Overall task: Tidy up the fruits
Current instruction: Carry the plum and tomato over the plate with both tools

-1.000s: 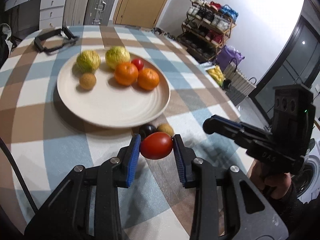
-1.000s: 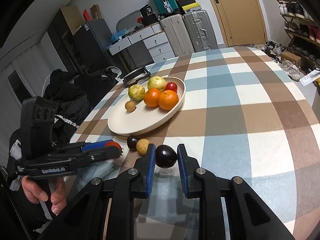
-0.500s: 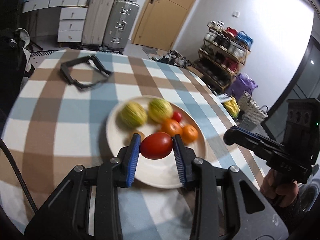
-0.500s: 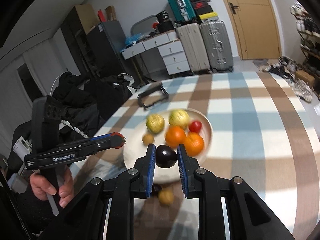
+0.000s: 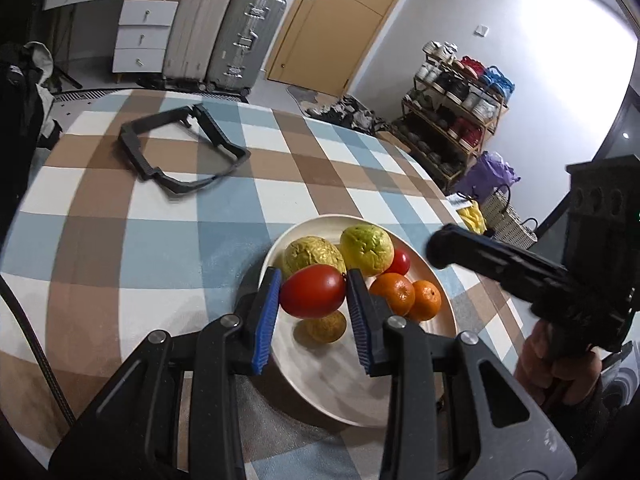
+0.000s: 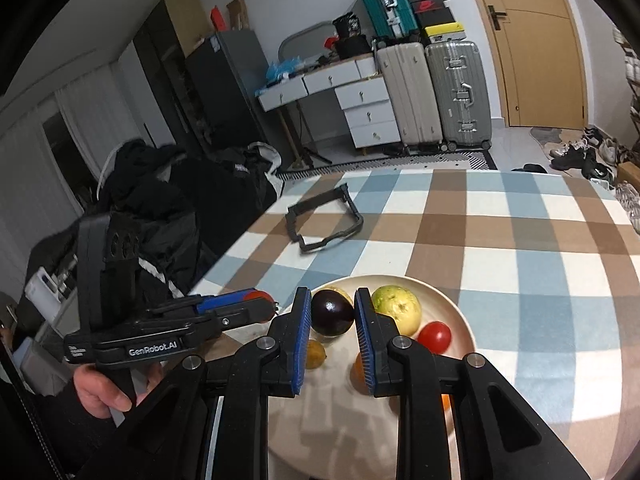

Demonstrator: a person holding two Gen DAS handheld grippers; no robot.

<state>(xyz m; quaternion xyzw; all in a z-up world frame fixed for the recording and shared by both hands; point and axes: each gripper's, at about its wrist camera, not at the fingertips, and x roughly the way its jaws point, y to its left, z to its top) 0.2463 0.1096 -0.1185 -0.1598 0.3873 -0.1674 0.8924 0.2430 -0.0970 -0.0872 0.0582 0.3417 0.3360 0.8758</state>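
Note:
My left gripper (image 5: 313, 298) is shut on a red tomato (image 5: 313, 296) and holds it above the near left part of the cream plate (image 5: 344, 384). My right gripper (image 6: 333, 314) is shut on a dark plum (image 6: 332, 313) above the same plate (image 6: 460, 312). On the plate lie two yellow-green guavas (image 5: 367, 249), two oranges (image 5: 394, 293), a small red tomato (image 5: 401, 261) and a small yellow-brown fruit (image 5: 326, 327). The right gripper's body (image 5: 520, 268) shows at the right of the left wrist view; the left gripper's body (image 6: 160, 332) shows at the left of the right wrist view.
The plate sits on a round table with a blue, brown and white checked cloth (image 5: 152, 240). A black plastic frame (image 5: 180, 148) lies on the far side. Suitcases (image 6: 460, 92) and drawers stand beyond; a shoe rack (image 5: 460, 108) at the right.
Both grippers have risen from the table with their fruits and moved forward over the plate. The two small fruits left on the cloth are out of view.

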